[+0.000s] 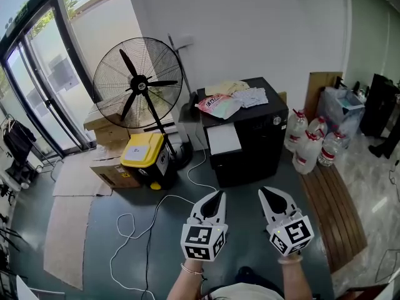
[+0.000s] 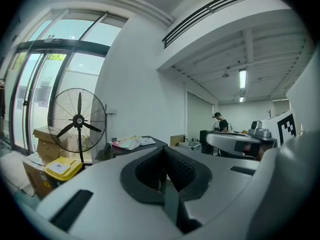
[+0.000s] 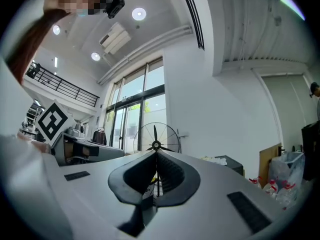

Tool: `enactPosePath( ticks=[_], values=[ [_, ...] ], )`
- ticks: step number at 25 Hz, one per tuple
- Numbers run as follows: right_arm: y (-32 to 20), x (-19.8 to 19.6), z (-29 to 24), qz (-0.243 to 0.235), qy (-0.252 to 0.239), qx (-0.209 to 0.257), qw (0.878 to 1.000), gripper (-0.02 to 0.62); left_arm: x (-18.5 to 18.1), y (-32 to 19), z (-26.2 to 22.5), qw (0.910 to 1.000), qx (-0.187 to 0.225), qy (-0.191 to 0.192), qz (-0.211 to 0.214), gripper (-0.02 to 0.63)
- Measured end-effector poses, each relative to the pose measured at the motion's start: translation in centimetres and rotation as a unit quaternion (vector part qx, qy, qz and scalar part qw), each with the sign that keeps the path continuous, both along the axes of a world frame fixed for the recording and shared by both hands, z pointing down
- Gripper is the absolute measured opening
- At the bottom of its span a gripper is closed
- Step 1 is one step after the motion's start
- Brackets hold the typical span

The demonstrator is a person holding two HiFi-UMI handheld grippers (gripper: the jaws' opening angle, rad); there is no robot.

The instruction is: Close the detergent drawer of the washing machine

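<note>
While the left claw (image 1: 219, 195) and right claw (image 1: 263, 192) hang pressed together and empty, well short of the black washing machine (image 1: 256, 136), its white detergent drawer (image 1: 224, 140) seemingly juts from the machine's front, untouched; the closing is all still to do.

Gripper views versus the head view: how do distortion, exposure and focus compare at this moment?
Head view: evenly daylit and sharp, with the tall glass doors bowing near the edge. Left gripper view: strong fisheye with black corners; the grey left gripper looks slightly soft close up. Right gripper view: same fisheye; the round ceiling lights flare, and a mosaic patch masks the top left.
</note>
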State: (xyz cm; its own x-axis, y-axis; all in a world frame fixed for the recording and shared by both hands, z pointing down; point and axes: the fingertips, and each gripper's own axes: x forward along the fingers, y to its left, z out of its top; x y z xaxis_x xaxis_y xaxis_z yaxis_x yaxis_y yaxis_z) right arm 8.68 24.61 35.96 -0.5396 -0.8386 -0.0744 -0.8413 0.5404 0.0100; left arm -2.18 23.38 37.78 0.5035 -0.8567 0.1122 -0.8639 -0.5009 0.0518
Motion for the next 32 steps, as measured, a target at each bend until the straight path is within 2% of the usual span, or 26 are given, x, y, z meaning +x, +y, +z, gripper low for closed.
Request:
enactPosePath(
  ticks=[7,18,23,32],
  values=[
    [-2.8,1.0,0.4,-0.027,0.005,0.001,1.000,0.026,1.4,-2.4,0.6,0.9998,-0.005,-0.009,-0.017,0.018],
    [-6.4,2.2,1.8,-0.012,-0.007,-0.010,1.000,0.027,1.5,-4.3,2.0,0.9990,-0.020,-0.016,-0.036,0.018],
    [-7.8,2.3,2.3,-0.012,-0.005,-0.011,1.000,0.028,1.6,-5.8,2.4,0.9991,-0.021,-0.016,-0.034,0.018],
    [-12.0,2.5,3.2,0.016,0.006,-0.019,1.000,0.028,1.4,-10.5,2.9,0.9996,-0.019,-0.016,-0.010,0.018]
  ],
)
